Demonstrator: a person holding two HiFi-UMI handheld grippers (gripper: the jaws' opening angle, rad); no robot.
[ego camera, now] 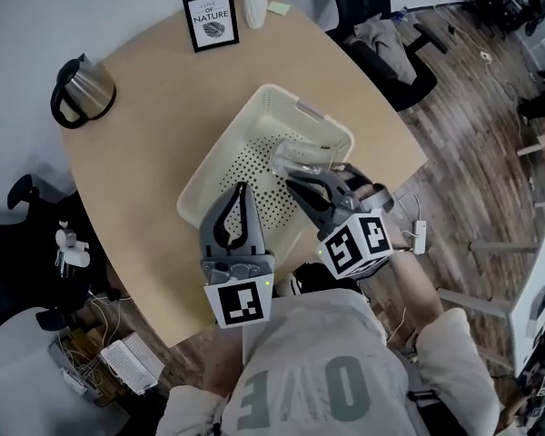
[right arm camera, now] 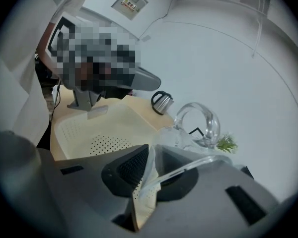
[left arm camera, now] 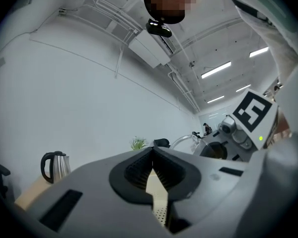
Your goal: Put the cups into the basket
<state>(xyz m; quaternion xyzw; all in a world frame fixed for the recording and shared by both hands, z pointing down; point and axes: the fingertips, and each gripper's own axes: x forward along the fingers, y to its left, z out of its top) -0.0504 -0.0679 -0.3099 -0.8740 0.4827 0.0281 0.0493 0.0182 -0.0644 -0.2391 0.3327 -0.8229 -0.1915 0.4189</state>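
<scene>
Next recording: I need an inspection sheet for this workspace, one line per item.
Surface: round wooden table.
Job's things: cream perforated basket mid-table; one clear glass cup held over it; no other cups seen.
Clutter: kettle, framed print, white vase along the far edge.
Grippers: left gripper jaws together, empty; right gripper shut on the cup's rim.
Cables: loose wires on the floor at the left.
Surroundings: wood floor, dark office chair.

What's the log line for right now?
right tongs: shut on glass cup | glass cup: held over basket | left tongs: shut, empty
</scene>
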